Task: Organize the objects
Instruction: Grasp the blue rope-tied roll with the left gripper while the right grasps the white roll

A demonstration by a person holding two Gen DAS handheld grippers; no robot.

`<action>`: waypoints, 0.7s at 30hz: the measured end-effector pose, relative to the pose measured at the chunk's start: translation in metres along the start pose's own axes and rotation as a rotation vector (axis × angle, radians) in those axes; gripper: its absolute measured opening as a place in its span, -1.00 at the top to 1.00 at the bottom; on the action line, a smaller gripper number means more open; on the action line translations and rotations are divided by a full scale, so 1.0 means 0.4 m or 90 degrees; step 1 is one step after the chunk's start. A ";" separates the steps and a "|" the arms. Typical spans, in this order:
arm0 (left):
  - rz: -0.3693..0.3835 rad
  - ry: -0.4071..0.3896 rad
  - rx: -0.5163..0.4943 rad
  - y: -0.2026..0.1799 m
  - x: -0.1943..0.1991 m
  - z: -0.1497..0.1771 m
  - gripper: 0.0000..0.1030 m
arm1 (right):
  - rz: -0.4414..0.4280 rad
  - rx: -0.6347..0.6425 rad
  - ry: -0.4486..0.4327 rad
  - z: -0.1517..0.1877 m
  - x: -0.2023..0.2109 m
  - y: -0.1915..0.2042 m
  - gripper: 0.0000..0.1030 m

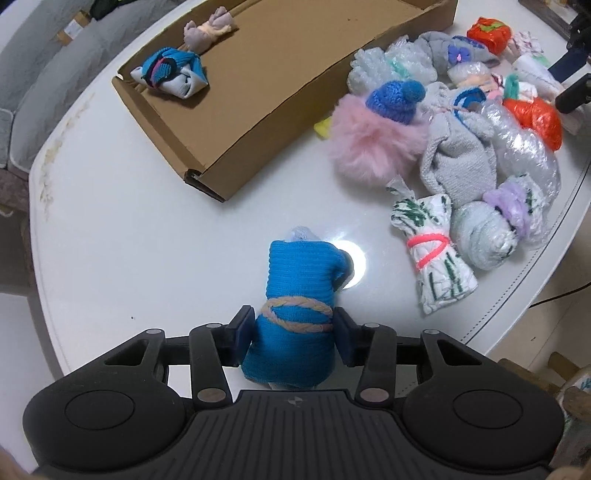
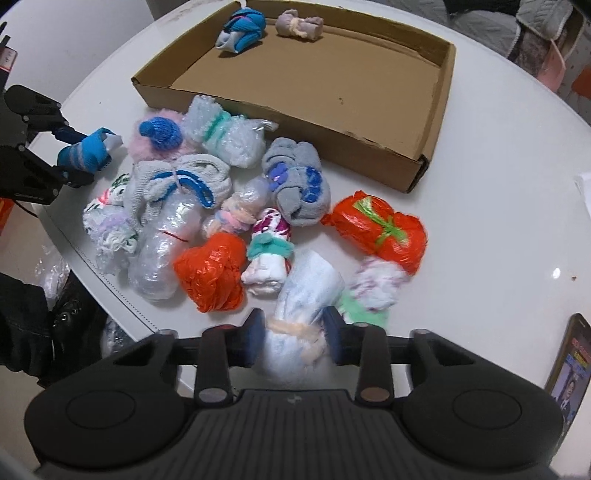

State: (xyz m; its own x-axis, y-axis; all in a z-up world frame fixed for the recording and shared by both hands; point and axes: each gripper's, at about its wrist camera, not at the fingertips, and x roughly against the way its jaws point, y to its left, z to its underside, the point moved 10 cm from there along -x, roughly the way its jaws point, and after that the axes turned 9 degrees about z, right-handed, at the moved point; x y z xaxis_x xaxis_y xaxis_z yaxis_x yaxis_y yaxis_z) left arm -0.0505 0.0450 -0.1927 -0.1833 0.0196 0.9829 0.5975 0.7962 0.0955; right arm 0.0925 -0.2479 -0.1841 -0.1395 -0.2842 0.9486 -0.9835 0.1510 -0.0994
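My left gripper [image 1: 291, 332] is shut on a blue knitted bundle [image 1: 295, 280] tied with a braided band, held over the white table [image 1: 129, 240]; the bundle also shows in the right wrist view [image 2: 83, 155]. My right gripper [image 2: 293, 336] is shut on a white cloth bundle [image 2: 303, 295] tied with a pale band, at the near edge of a pile of several wrapped bundles [image 2: 207, 206]. A shallow cardboard box [image 1: 288, 59] [image 2: 332, 74] lies beyond, holding a blue-and-white bundle [image 1: 171, 72] [image 2: 242, 26] and a grey-cream bundle [image 1: 208, 29] [image 2: 301, 24].
The pile includes a pink fluffy bundle with a blue cap [image 1: 376, 129], orange plastic bundles [image 2: 380, 229] [image 2: 212, 277] and clear plastic ones [image 2: 166, 251]. A phone [image 2: 570, 369] lies at the table's right edge. The table edge runs close on the left in the right wrist view.
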 end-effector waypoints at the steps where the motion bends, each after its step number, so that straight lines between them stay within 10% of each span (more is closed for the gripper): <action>1: 0.002 -0.005 0.004 0.003 0.005 -0.005 -0.01 | -0.001 -0.004 -0.003 0.001 0.004 -0.004 0.48; 21: 0.021 -0.202 0.159 0.100 0.241 -0.208 -0.01 | -0.035 -0.065 -0.188 -0.159 0.227 -0.089 0.50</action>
State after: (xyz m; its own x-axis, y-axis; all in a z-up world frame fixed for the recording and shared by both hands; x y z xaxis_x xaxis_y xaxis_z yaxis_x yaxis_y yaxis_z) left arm 0.0206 0.0286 -0.0810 -0.4224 0.2023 0.8836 0.4059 0.9138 -0.0151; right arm 0.1222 -0.2190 -0.0753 -0.1285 -0.5551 0.8218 -0.9759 0.2182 -0.0052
